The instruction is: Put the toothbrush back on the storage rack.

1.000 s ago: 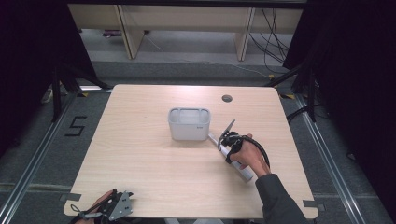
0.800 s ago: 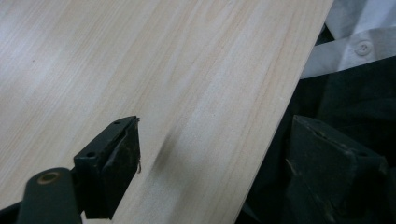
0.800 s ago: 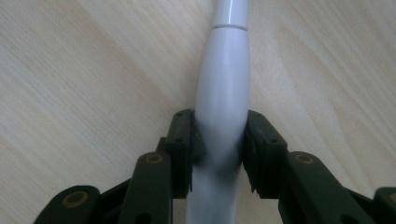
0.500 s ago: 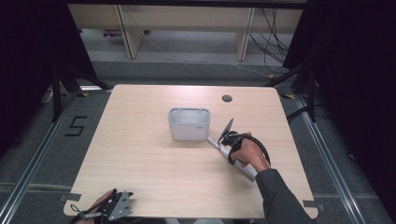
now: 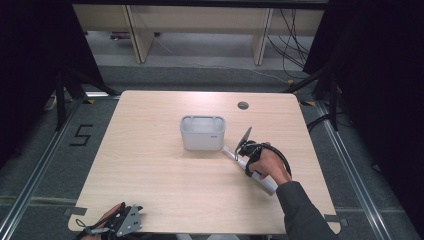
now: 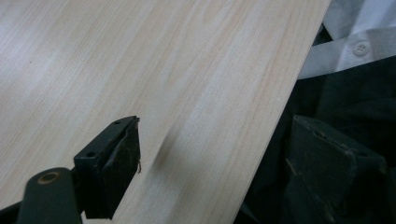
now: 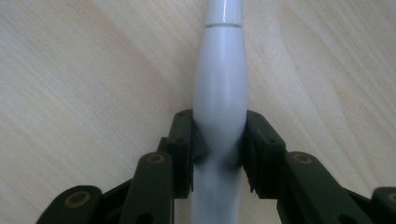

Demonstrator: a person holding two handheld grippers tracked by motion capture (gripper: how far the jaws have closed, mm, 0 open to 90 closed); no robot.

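A long light-grey rounded handle lies slanted on the wooden table, just right of a grey open bin. My right gripper is shut on this handle, one black jaw on each side. In the high view the right gripper sits at the bin's near right corner, with the handle's free end trailing under the hand. My left gripper rests at the table's near left edge. Its jaws stand wide open with nothing between them, one over the wood and one past the edge.
A round cable hole is in the table's far right part. Wooden shelf legs and cables stand beyond the far edge. Dark clothing and a white shirt lie past the near table edge.
The right hand with the gripper and handle has edged slightly away from the person, toward the bin. The left gripper has not moved.
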